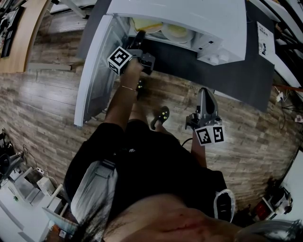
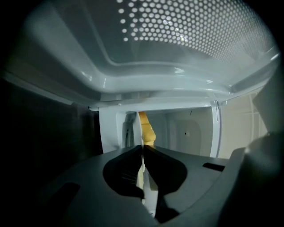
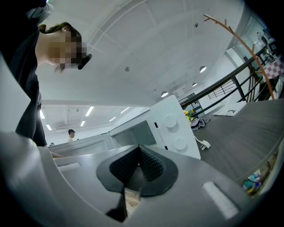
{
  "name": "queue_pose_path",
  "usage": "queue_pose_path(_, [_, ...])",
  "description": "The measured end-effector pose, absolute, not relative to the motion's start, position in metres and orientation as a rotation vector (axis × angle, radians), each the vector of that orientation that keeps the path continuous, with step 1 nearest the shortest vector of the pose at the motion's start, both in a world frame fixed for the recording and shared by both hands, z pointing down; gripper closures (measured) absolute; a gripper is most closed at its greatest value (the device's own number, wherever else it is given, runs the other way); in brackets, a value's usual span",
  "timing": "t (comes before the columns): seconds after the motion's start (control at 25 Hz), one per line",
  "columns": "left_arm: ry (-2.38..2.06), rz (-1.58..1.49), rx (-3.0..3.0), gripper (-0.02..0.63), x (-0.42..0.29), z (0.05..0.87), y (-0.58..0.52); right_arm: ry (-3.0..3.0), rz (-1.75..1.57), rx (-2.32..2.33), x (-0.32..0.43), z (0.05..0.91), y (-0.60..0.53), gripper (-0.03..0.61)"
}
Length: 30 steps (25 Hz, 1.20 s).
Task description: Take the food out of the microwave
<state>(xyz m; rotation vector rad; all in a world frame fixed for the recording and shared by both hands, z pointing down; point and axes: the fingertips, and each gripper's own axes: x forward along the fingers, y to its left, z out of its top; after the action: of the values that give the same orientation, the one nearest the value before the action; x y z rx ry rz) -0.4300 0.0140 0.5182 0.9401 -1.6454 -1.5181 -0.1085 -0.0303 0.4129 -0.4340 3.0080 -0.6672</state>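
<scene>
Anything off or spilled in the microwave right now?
Nothing stands out: microwave door open, left gripper with fingers closed on the plate rim, yellow food on it, no spill visible. Right gripper shut, empty, held aside.

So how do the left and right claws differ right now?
The left claw reaches inside the microwave; the right claw hangs back outside it. The left claw is shut on the rim of a plate; the right claw is shut on nothing. Both have their jaws closed.
</scene>
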Motion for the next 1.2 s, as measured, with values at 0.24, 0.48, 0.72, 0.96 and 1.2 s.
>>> queue_pose_path(0.24, [-1.616, -1.541, 0.955, 0.598, -0.426, 0.514, 0.017, 3.004, -0.67, -0.438, -0.107, 0.414, -0.029, 0.581])
queue_pose_path(0.48, [-1.63, -1.532, 0.94, 0.597, -0.424, 0.521, 0.021, 3.008, -0.678, -0.443, -0.106, 0.416, -0.027, 0.581])
queue_pose_path(0.72, [-1.665, -1.513, 0.96, 0.597, -0.427, 0.521, 0.02, 3.007, -0.678, -0.446, -0.106, 0.415, -0.028, 0.581])
queue_pose_path(0.96, [-1.684, -1.491, 0.95, 0.592, -0.43, 0.52, 0.016, 2.999, -0.693, -0.456, -0.105, 0.417, -0.028, 0.581])
queue_pose_path(1.2, [-1.692, -1.453, 0.923, 0.511, -0.433, 0.522, 0.011, 2.992, -0.71, -0.465, -0.104, 0.418, -0.031, 0.581])
